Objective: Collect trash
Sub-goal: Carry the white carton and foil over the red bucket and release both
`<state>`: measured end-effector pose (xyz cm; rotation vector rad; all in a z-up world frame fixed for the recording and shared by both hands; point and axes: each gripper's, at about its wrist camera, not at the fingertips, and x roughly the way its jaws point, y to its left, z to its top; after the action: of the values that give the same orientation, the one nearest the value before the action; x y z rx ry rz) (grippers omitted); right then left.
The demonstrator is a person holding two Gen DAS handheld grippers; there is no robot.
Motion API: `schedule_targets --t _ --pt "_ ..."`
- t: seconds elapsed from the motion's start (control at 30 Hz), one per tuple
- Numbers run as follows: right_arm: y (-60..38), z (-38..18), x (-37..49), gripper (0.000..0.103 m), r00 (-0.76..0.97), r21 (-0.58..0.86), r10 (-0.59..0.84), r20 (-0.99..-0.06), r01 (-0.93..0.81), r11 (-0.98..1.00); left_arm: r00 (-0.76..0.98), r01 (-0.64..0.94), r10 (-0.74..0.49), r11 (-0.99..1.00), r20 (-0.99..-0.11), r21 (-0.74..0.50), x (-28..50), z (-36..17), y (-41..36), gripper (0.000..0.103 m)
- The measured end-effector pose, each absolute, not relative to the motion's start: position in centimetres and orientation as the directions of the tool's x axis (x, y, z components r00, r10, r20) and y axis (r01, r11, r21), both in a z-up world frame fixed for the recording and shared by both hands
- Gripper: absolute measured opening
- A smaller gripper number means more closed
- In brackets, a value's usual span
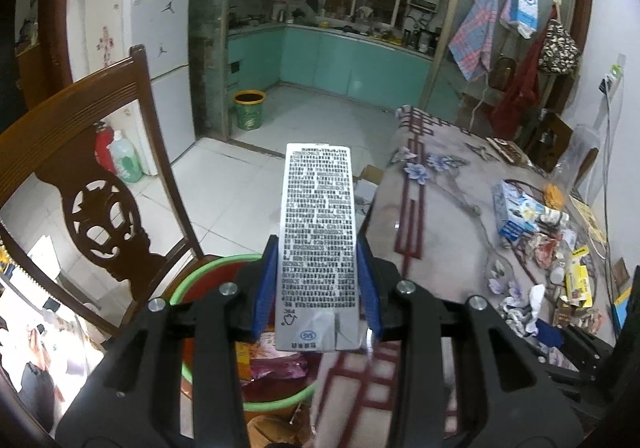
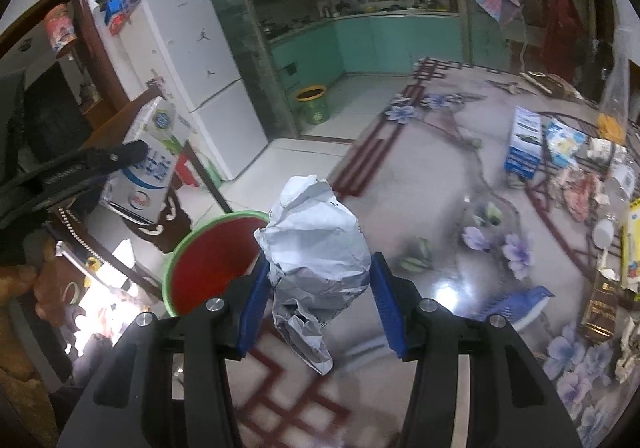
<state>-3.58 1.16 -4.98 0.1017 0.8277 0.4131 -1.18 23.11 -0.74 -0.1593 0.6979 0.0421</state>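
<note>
Left wrist view: my left gripper (image 1: 318,288) is clamped on a tall silver carton (image 1: 318,244), its blue pads pressed to both long sides, and it hangs over the near table edge with the red bin (image 1: 200,276) and its green rim just below and to the left. Wrappers already lie in the bin's bottom. Right wrist view: my right gripper (image 2: 320,300) holds a crumpled white paper wad (image 2: 318,248), jaws half wide and pinching its lower bulge; a loose tail dangles beneath. From here the bin (image 2: 208,264) sits to the near left, off the table (image 2: 420,184) edge. My judgement: carry each load fully over the red mouth before letting go, carton first since it is closer. Keep the two claws apart so they do not knock. More trash waits on the far right of the table, among boxes and scraps (image 2: 576,192).
</note>
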Motion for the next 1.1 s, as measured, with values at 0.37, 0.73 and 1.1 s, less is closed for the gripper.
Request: schedule_targets --t 0.37,0.73,1.1 --pt "4.0 -5.5 -3.1 0.048 0.58 0.196 0.407 -0.706 -0.393 0.899 0.741 -0.155 0.013 0.976 -0.671 -0.153 -1.4 -1.8 26.0 0.036" --pt "8.3 -5.9 -2.0 0.048 0.505 0.244 0.485 -0.714 -0.47 0.848 0.746 -0.147 0.017 0.979 -0.666 -0.14 -1.1 -1.7 26.6 0.036" --pt "10.3 -5.0 -0.8 0.083 0.596 0.149 0.425 -0.682 -0.455 0.878 0.727 -0.232 0.034 0.952 -0.686 -0.198 -0.8 -2.4 29.4 0.036"
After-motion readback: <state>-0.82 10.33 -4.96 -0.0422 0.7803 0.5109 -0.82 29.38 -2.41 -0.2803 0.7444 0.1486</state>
